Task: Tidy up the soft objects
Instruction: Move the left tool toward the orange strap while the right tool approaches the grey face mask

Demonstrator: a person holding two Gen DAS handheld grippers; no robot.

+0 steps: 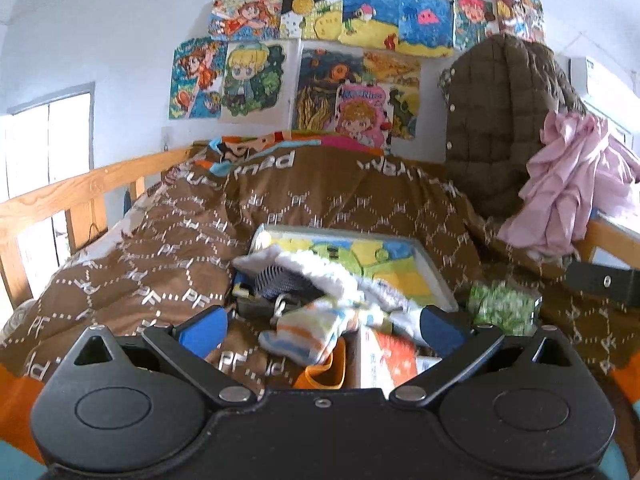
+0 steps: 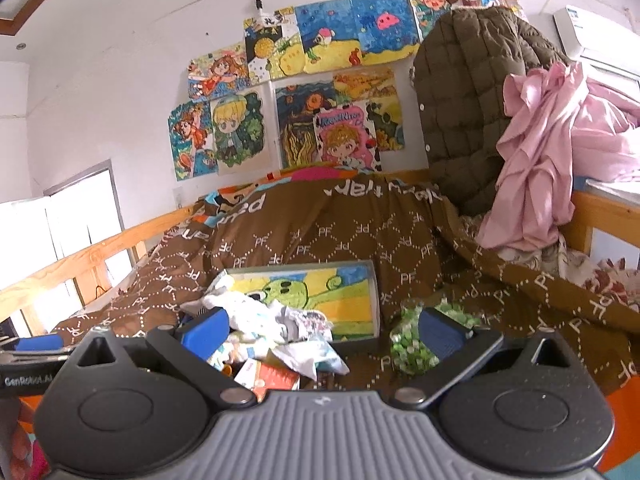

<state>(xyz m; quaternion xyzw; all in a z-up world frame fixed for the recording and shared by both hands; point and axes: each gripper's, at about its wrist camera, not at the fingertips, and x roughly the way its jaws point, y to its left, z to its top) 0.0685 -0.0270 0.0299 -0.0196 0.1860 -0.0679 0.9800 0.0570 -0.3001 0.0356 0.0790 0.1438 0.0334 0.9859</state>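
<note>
on the brown quilt [image 1: 168, 264], both the left gripper [image 1: 320, 326] and right gripper [image 2: 324, 330] are held wide and empty before the striped sock [image 1: 304, 336] and white cloth pile [image 2: 260, 320] beside the shallow box [image 2: 352, 300], seemingly so that a soft piece can be chosen.

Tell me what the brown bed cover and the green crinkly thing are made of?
The brown cover looks like soft woven cloth: matte, folding in creases, with a printed letter pattern. The green thing is probably a thin plastic bag: it looks shiny and crumpled, though it is too blurred to be sure.
</note>
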